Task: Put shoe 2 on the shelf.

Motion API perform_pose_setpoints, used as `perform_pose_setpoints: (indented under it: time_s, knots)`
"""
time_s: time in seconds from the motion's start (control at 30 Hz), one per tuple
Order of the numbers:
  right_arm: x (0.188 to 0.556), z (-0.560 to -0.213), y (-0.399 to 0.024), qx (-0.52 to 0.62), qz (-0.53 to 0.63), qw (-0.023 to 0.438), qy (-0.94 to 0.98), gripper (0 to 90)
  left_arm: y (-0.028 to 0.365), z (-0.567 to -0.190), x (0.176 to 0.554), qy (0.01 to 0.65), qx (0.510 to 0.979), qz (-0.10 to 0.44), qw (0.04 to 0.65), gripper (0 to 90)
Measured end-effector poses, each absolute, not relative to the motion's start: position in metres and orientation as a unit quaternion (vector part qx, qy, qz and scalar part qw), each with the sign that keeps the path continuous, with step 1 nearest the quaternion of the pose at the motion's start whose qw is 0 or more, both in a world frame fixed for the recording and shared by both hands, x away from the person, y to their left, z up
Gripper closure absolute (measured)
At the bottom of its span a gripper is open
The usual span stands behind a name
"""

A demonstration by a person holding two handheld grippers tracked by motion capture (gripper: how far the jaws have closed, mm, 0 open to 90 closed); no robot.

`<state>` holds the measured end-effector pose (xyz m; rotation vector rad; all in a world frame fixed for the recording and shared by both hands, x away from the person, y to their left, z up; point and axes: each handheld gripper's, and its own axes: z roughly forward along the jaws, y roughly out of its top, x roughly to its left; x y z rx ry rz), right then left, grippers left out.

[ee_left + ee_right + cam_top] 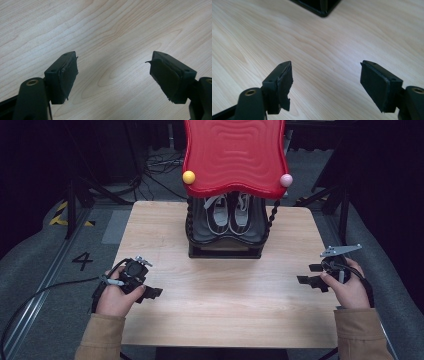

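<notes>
Both tongs stand apart with nothing between their pads. My left tongs (150, 292) sit at the lower left of the high view, held in my left hand (116, 296) just above the pale wood-grain table (225, 305), jaws pointing toward the middle of the frame. In the left gripper view, the two black jaws rise from the bottom corners with a wide gap, and bare wood grain lies between and beyond them; one worn rubber pad (68, 75) shows a frayed edge.

My right tongs (310, 275) sit at the right of the high view, held in my right hand (347, 287), jaws pointing toward the frame's left, with the grey three-cornered plate (340, 250) on top. In the right gripper view the jaws are spread wide over bare table, and one pad (285, 87) is chipped along its lower edge.

At the upper middle of the high view stands a black two-tier shoe rack (225, 251) with a glossy red wavy-edged top shelf (234, 155), a yellow ball (188, 177) at one front corner and a pink ball (285, 180) at the other. A pair of grey-and-white laced sneakers (229, 215) rests side by side on its lower shelf, toes toward me. The rack is well apart from both tongs; its black base corner (322, 10) appears at the top edge of the right gripper view.
</notes>
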<state>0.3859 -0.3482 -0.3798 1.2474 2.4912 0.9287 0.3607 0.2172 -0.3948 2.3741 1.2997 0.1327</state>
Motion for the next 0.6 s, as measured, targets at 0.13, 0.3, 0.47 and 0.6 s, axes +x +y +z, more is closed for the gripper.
perform_pose_setpoints:
  time_s: [0.13,0.3,0.47,0.6]
  knots:
    - [0.389,-0.396,-0.360,0.426,0.290,0.102,0.851,26.0,0.221,-0.400,0.364,0.472,0.859,0.060,0.191,22.5]
    - [0.393,-0.414,-0.376,0.437,0.269,0.111,0.851,23.0,0.225,-0.410,0.367,0.478,0.858,0.061,0.177,22.4]
    - [0.398,-0.434,-0.386,0.438,0.251,0.096,0.858,21.3,0.230,-0.416,0.370,0.487,0.853,0.053,0.178,22.3]
    - [0.400,-0.447,-0.387,0.430,0.250,0.080,0.864,21.3,0.231,-0.423,0.372,0.487,0.856,0.039,0.169,22.2]
